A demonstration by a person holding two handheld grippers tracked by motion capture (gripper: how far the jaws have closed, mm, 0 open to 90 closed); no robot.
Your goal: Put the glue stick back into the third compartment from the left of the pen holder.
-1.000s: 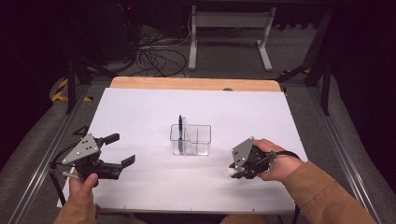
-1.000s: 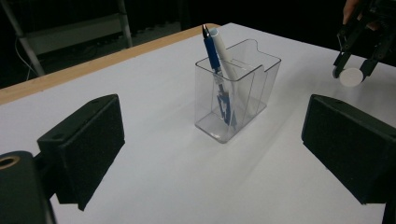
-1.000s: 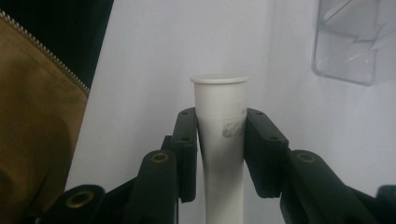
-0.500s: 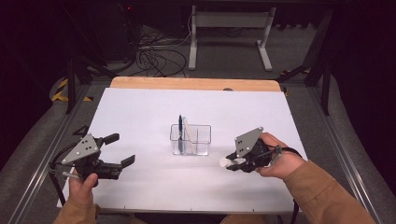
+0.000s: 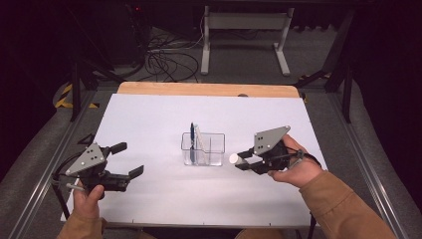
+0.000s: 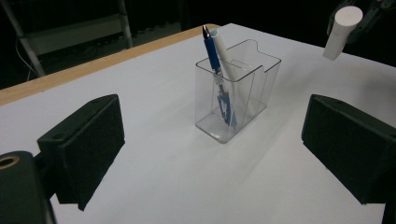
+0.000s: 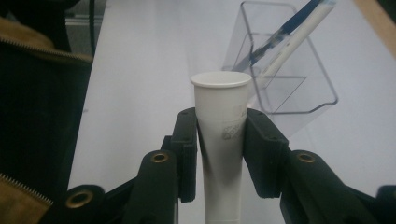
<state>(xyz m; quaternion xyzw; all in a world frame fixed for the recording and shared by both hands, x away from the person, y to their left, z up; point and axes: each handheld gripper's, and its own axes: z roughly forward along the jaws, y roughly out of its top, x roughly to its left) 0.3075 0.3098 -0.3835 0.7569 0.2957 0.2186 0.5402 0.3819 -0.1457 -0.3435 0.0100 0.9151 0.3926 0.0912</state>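
Raised off the table since the earlier frame, right gripper (image 5: 245, 162) clamped on white tube (image 7: 221, 135), cap end nearing clear two-compartment holder (image 5: 203, 149) mid-table, whose left compartment holds blue pen (image 6: 212, 51) and white pen (image 6: 225, 53) leaning; left gripper (image 5: 127, 160) jaws wide, empty.

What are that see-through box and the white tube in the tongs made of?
The see-through box looks like hard clear plastic: glossy, sharp-edged, with the pens visible through its walls. The white tube, gripped by the right tongs, looks like smooth matte plastic with a flat cap; whether it is soft or stiff cannot be told.
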